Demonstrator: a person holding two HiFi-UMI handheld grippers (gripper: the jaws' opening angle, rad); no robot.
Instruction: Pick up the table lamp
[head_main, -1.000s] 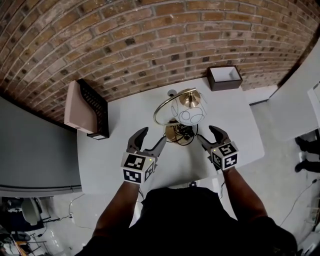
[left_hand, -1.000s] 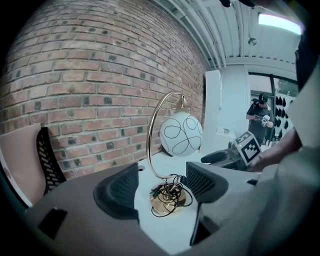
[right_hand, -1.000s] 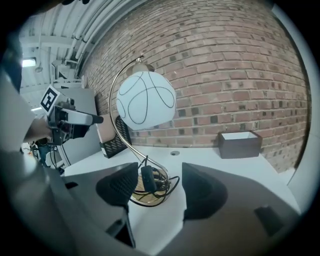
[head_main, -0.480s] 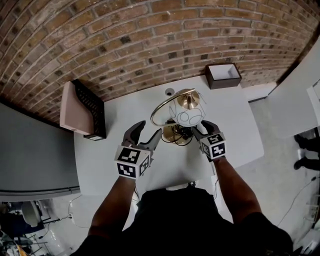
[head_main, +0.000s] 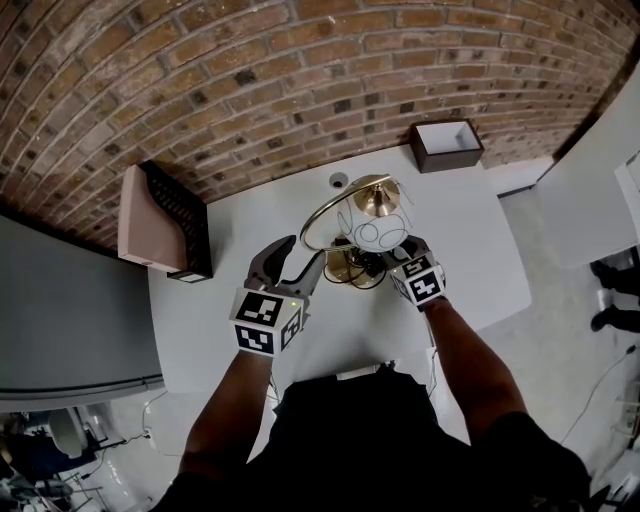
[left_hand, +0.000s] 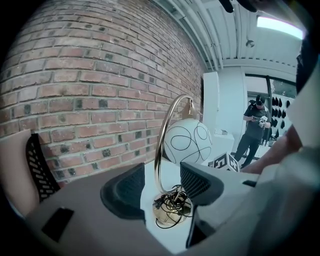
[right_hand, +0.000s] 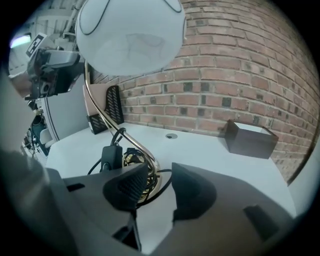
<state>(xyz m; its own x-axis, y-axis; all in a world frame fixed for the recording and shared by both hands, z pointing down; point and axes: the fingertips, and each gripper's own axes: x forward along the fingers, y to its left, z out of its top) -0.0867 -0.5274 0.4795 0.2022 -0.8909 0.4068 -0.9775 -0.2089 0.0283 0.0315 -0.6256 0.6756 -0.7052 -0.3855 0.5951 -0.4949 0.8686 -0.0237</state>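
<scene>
1. Left tongs (head_main: 303, 256): jaws well apart, just now closing, nothing held. They sit either side of the brass hoop stem (left_hand: 158, 145), which stands between them untouched; this looks like readiness for a grip on the stem.

2. Right tongs (head_main: 398, 258): jaws narrowed to a small gap, also just now closing. They tilt down at the brass base (left_hand: 169, 212); the pads apparently press on nothing yet, though the clutter there makes this uncertain.

3. Table lamp (head_main: 372, 230): upright on the desk (head_main: 470, 250), directly ahead of both tongs and flanked by them, probably for a steady two-sided lift. The cord (left_hand: 172, 199) is coiled on the base, and the white globe shade (right_hand: 132, 30) hangs above the right tongs.

4. Dark box (right_hand: 250, 138): on the desk, well beyond the right tongs.

5. Black mesh tray (head_main: 185, 215): out past the left tongs.

6. Brick wall (head_main: 300, 90): farthest.
</scene>
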